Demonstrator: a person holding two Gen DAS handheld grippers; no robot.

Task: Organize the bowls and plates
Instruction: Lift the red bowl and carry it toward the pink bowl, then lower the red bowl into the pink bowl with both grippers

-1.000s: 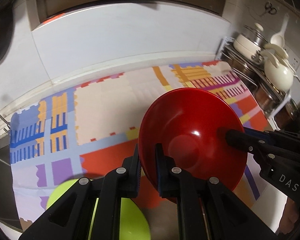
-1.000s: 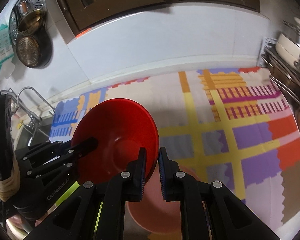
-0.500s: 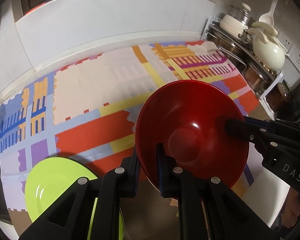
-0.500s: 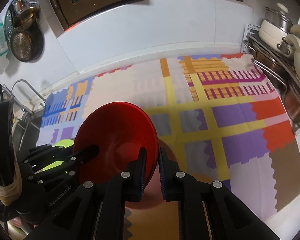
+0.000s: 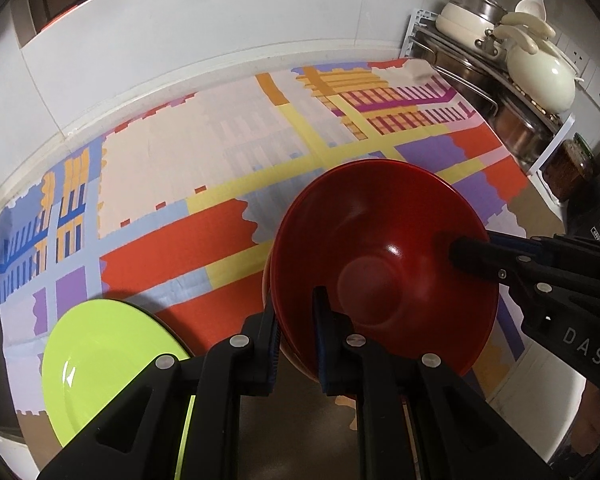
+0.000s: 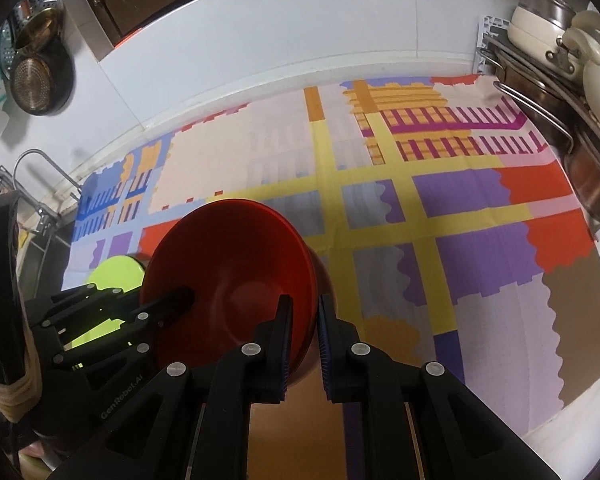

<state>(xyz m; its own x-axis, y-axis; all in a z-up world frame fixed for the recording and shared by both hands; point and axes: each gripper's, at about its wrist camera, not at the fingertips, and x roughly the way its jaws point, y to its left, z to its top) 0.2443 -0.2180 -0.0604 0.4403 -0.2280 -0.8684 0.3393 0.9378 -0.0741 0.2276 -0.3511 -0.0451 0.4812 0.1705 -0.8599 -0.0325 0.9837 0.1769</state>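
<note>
Red bowl (image 5: pixel 384 264): held tilted above the patterned cloth (image 5: pixel 204 160), near the counter's front edge, its hollow facing both cameras. A second reddish rim shows just beneath and behind it; whether that is another bowl it nests on, I cannot tell.
Left gripper (image 5: pixel 296 340): its two fingers pinch the bowl's near rim, one inside the hollow, one outside.
Right gripper (image 6: pixel 302 328): likewise pinching the rim on the opposite side, one finger within, one without; in the left wrist view it enters from the right.
Green plate (image 5: pixel 108 364): lies flat at the cloth's front left corner, just beside the bowl and apart from it.
Step in hand: apparently carrying the bowl in both grippers to its stacking place, above the reddish shape below.
Next move: probably level the bowl, lower it squarely, then spread both grippers together so that neither drags the rim aside.
Surroundings: a rack of pots (image 5: pixel 512 60) stands at the counter's right end, with a white wall behind the cloth.
</note>
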